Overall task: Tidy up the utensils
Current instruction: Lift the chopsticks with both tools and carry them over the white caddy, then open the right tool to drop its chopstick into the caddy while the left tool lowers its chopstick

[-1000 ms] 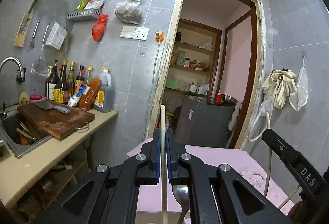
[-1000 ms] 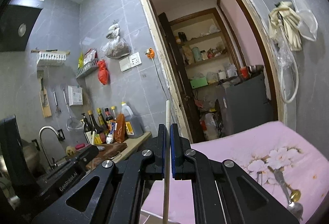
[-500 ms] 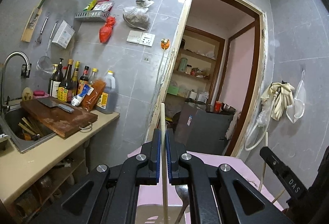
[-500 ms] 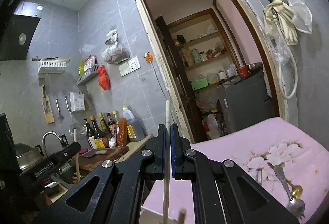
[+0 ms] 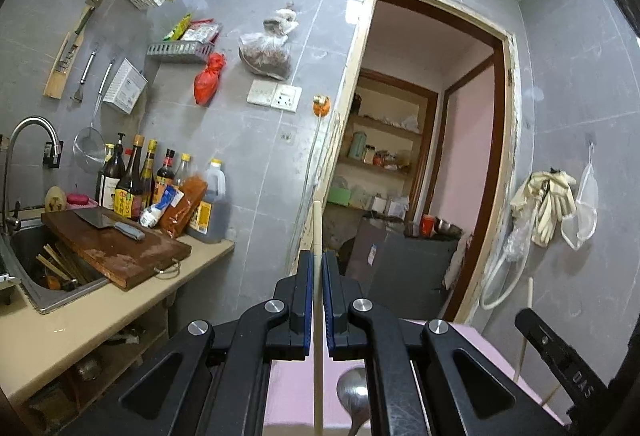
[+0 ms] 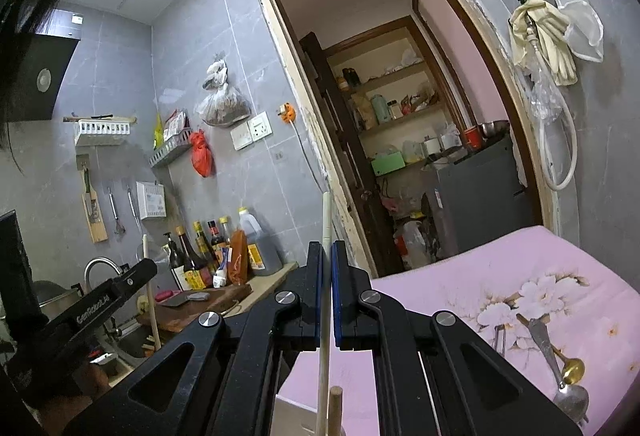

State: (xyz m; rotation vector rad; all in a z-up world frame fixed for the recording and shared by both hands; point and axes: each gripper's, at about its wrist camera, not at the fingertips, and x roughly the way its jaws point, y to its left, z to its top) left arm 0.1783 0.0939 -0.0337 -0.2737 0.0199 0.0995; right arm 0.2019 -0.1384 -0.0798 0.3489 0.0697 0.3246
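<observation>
- In the left wrist view, the left hand-held gripper (image 5: 317,268) pinches an upright chopstick (image 5: 317,316); a steel spoon (image 5: 354,398) lies below.
- In the right wrist view alone, the right hand-held gripper (image 6: 327,260) clamps a pale chopstick (image 6: 326,300), spoons (image 6: 560,376) on pink flowered cloth (image 6: 500,276).

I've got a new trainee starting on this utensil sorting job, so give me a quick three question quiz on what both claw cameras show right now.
1. True or false: the left claw is shut on a pale chopstick.
2. What does the right claw grip? A) a spoon B) a white chopstick C) a knife
3. Fill in: in the right wrist view, the spoons lie on the ____ floral cloth.

Key: 1 true. 2 B. 3 pink.
</observation>
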